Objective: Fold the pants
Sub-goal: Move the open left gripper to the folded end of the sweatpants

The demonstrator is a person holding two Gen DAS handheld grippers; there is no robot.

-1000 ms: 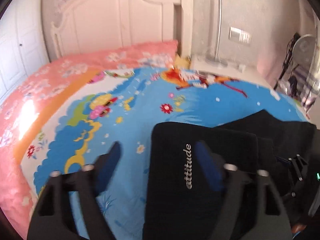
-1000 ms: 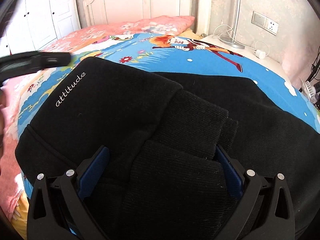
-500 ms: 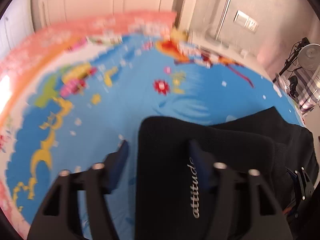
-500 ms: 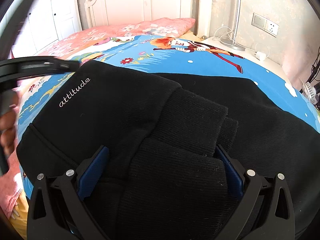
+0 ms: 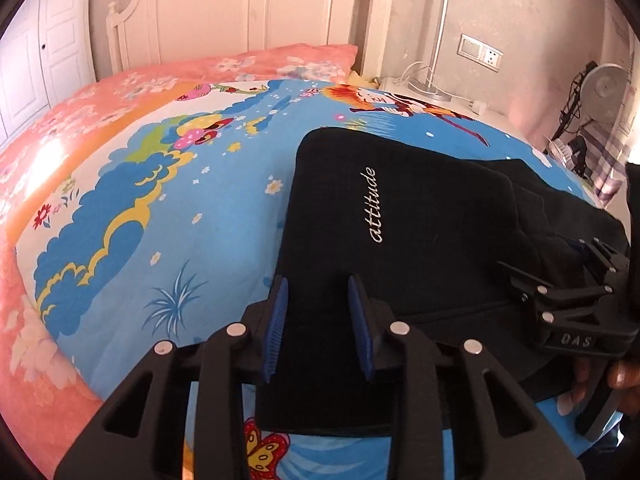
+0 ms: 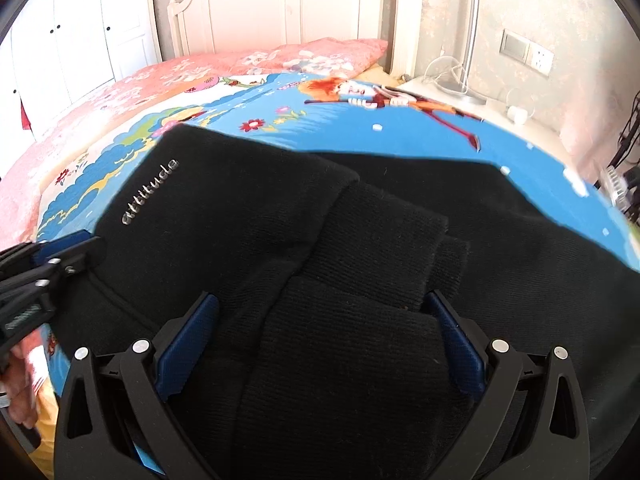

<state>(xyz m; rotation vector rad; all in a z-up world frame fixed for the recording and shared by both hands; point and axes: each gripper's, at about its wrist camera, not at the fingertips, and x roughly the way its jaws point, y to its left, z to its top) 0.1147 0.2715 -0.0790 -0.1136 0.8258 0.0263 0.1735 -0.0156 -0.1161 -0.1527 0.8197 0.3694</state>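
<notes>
Your left gripper (image 5: pixel 318 322) sits at the left edge of the black pants (image 5: pixel 420 248), which lie partly folded on the blue cartoon bedsheet (image 5: pixel 192 216). Its jaws have just been closing and now stand narrow, with a strip of the pants' edge between the blue pads (image 5: pixel 276 328); you cannot tell whether they pinch it yet. The white word "attitude" (image 5: pixel 374 206) runs just beyond the fingertips. To the right, your right gripper (image 6: pixel 320 336) stands wide, straddling the bunched ribbed cuffs (image 6: pixel 360 320) without clamping them
</notes>
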